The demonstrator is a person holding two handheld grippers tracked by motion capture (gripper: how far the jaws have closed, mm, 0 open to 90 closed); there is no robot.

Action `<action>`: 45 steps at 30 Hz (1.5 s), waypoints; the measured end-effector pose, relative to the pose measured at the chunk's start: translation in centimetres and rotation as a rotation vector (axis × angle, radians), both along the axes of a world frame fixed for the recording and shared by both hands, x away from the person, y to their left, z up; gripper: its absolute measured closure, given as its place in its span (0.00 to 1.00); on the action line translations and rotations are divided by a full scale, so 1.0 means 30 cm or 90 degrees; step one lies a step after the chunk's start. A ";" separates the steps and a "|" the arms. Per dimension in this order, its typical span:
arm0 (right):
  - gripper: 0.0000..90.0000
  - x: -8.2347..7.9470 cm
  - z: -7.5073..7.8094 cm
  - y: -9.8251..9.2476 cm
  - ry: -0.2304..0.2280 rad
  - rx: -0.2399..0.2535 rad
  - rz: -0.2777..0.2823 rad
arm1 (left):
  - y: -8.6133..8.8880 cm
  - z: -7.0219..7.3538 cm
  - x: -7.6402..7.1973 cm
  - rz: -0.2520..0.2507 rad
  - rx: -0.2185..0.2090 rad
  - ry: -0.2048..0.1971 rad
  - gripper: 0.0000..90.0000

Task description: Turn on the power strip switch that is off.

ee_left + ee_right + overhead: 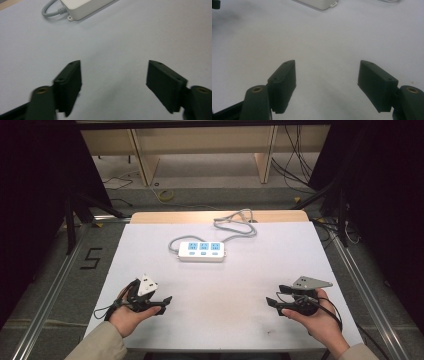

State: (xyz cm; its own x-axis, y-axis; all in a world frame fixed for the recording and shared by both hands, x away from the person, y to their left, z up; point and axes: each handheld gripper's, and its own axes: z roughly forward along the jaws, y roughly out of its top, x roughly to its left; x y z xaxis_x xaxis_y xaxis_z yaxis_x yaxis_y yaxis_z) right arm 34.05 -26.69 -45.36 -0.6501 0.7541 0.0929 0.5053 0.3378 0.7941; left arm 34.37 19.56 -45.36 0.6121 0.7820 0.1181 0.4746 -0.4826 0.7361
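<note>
Nearest the high view's camera, the left gripper (161,304) sits at seven o'clock on the white table (225,290) and the right gripper (274,304) at five o'clock, both with jaws spread wide and holding nothing. At twelve o'clock, well apart from both, lies the white power strip (201,251), its grey cable (235,226) looping behind.

One power strip (201,251) with three sockets, two tools, one table (215,320)

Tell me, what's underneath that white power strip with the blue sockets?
The power strip lies flat on the white table, its grey cable curling away behind it. Its underside and the patch of table beneath are covered.
</note>
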 end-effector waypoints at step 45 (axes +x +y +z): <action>0.35 0.007 -0.007 0.013 0.005 -0.006 0.011 | -0.090 0.052 0.131 0.019 -0.023 0.023 1.00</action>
